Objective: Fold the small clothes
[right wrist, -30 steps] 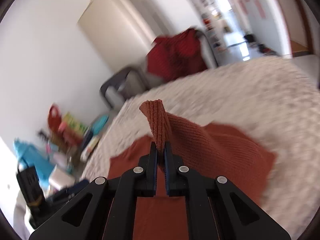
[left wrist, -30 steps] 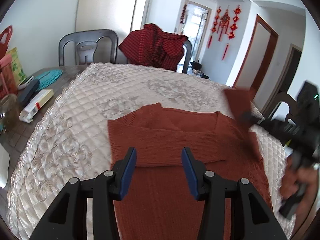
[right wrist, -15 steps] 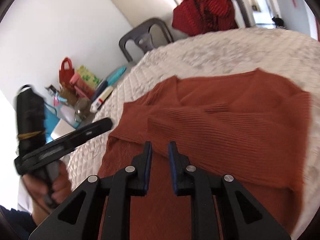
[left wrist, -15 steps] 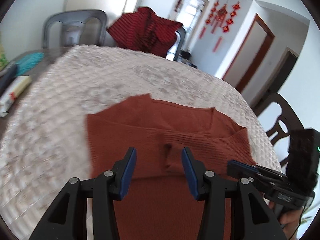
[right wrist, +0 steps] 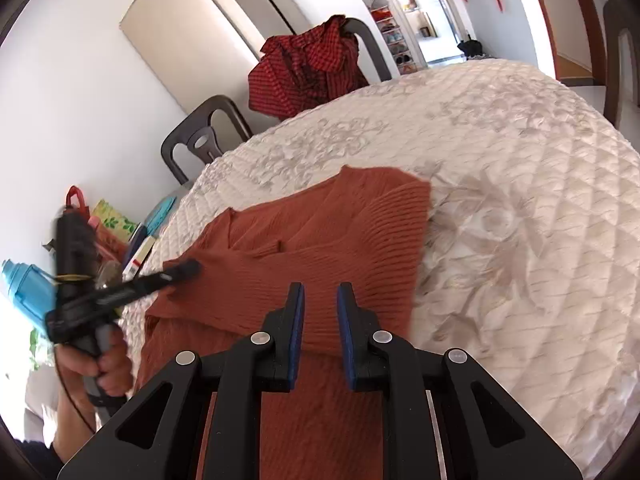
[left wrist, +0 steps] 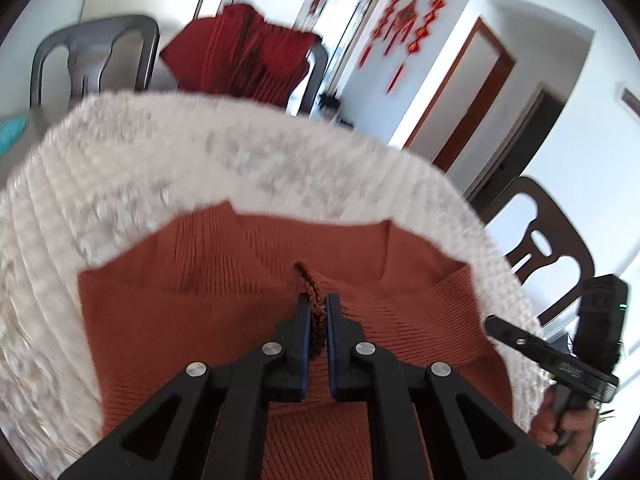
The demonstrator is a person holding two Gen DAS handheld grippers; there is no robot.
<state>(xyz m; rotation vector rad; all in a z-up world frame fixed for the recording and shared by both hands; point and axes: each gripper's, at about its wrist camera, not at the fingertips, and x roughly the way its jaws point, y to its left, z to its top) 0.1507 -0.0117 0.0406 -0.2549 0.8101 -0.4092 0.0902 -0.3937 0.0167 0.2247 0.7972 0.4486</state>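
The left gripper (left wrist: pixel 318 304) is pinching a ridge of the rust sweater (left wrist: pixel 192 312), its jaws having just been closing. The right gripper (right wrist: pixel 320 296) is hovering with jaws slightly parted and empty, the sweater's folded sleeve (right wrist: pixel 360 240) lying at twelve o'clock on the quilted counter (right wrist: pixel 520 160).

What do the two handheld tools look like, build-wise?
Both match. The left tool and the right tool have matte black angular fingers with triangular cut-outs, silver round pivot bolts and blue pads on the inner faces. Seen from the other view, each has a black pistol-style handle under a black boxy block; the right one's block shows a small green light. No sleeves are visible.
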